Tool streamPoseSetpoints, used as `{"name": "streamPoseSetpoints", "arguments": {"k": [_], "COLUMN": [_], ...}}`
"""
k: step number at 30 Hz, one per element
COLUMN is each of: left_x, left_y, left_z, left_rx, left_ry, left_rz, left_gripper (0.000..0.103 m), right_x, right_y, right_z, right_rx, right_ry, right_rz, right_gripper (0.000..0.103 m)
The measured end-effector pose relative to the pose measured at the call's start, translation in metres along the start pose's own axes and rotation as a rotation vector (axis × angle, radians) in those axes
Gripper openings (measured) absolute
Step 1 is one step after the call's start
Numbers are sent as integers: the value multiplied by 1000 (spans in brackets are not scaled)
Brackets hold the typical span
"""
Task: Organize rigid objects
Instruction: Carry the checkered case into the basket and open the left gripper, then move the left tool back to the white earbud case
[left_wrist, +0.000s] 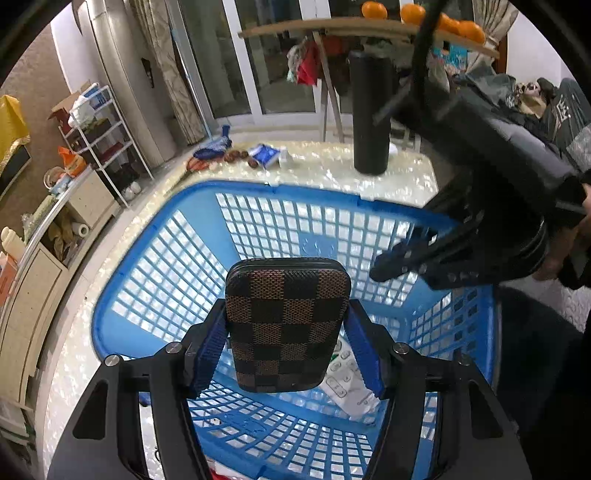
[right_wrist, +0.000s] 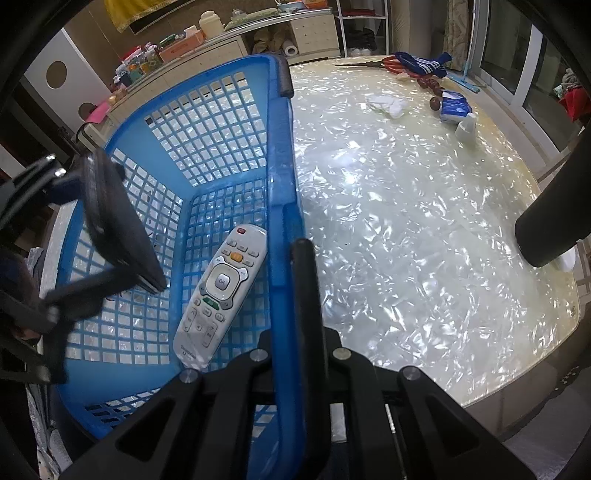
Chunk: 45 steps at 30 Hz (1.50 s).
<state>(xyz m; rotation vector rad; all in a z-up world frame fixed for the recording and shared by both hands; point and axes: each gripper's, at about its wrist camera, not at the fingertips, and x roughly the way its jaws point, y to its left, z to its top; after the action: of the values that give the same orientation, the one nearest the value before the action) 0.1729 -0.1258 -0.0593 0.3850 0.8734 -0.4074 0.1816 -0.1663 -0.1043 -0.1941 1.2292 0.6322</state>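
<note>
My left gripper (left_wrist: 286, 354) is shut on a brown and black checkered case (left_wrist: 288, 321) and holds it above the inside of the blue plastic basket (left_wrist: 192, 206). The case also shows in the right wrist view (right_wrist: 118, 221), edge-on over the basket's left side. A white remote control (right_wrist: 221, 291) lies on the basket floor; part of it shows under the case in the left wrist view (left_wrist: 347, 384). My right gripper (right_wrist: 291, 258) is shut on the basket's right rim (right_wrist: 282, 177), and shows in the left wrist view (left_wrist: 406, 262).
The basket stands on a pearly white table (right_wrist: 406, 221). A tall black cylinder (left_wrist: 371, 110) stands behind the basket. At the far edge lie scissors (right_wrist: 384, 63), a blue sock (right_wrist: 424, 64), dark round fruits (right_wrist: 432, 96), a blue packet (right_wrist: 454, 107) and white cloth (right_wrist: 388, 105).
</note>
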Motion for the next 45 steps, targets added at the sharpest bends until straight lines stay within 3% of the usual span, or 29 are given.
{"name": "streamPoseSetpoints", "arguments": {"k": [21,30,35,45], "left_x": [31,27,19,-38], "left_y": [-9,-11,-7,-6], "left_z": [-13,-14,-13,-9], "left_rx": [47,57,39,24], "left_ry": [139,168,190,103], "left_rz": [24,10,16,45], "left_gripper": [67,96,96,100], "right_x": [2,2,2,2], "right_y": [1,1,1,1], "right_z": [1,1,1,1], "right_rx": [3,4,7,7], "right_ry": [-3,-3,-3,-2], "right_rz": [7,8,12,14], "right_gripper": [6,6,6,6]}}
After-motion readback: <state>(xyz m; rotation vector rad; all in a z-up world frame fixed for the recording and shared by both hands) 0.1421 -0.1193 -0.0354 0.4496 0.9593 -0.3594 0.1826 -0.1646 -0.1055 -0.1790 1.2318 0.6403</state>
